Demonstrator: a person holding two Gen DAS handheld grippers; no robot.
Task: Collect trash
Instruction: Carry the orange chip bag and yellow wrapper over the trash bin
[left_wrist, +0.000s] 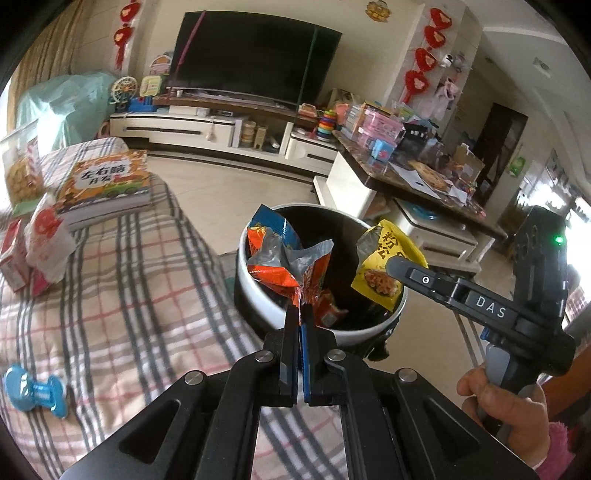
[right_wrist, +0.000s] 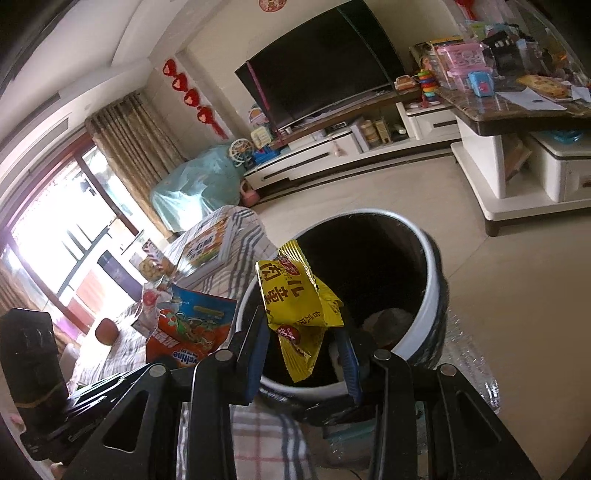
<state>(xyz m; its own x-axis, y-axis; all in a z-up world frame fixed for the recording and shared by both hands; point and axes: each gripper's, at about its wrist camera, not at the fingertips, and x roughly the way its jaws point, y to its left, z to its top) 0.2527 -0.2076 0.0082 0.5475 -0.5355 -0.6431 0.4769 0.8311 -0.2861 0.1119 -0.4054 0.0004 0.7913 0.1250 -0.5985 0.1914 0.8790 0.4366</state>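
With your left gripper (left_wrist: 300, 314) clamped on the orange snack wrapper (left_wrist: 291, 267) and your right gripper (right_wrist: 303, 332) spread wide around the yellow wrapper (right_wrist: 299, 306), both over the trash bin (right_wrist: 430, 280), off-centre release risks either catching its rim.

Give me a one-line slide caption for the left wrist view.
Left gripper pinches an orange snack wrapper over the white trash bin; the right gripper holds a yellow packet beside it.
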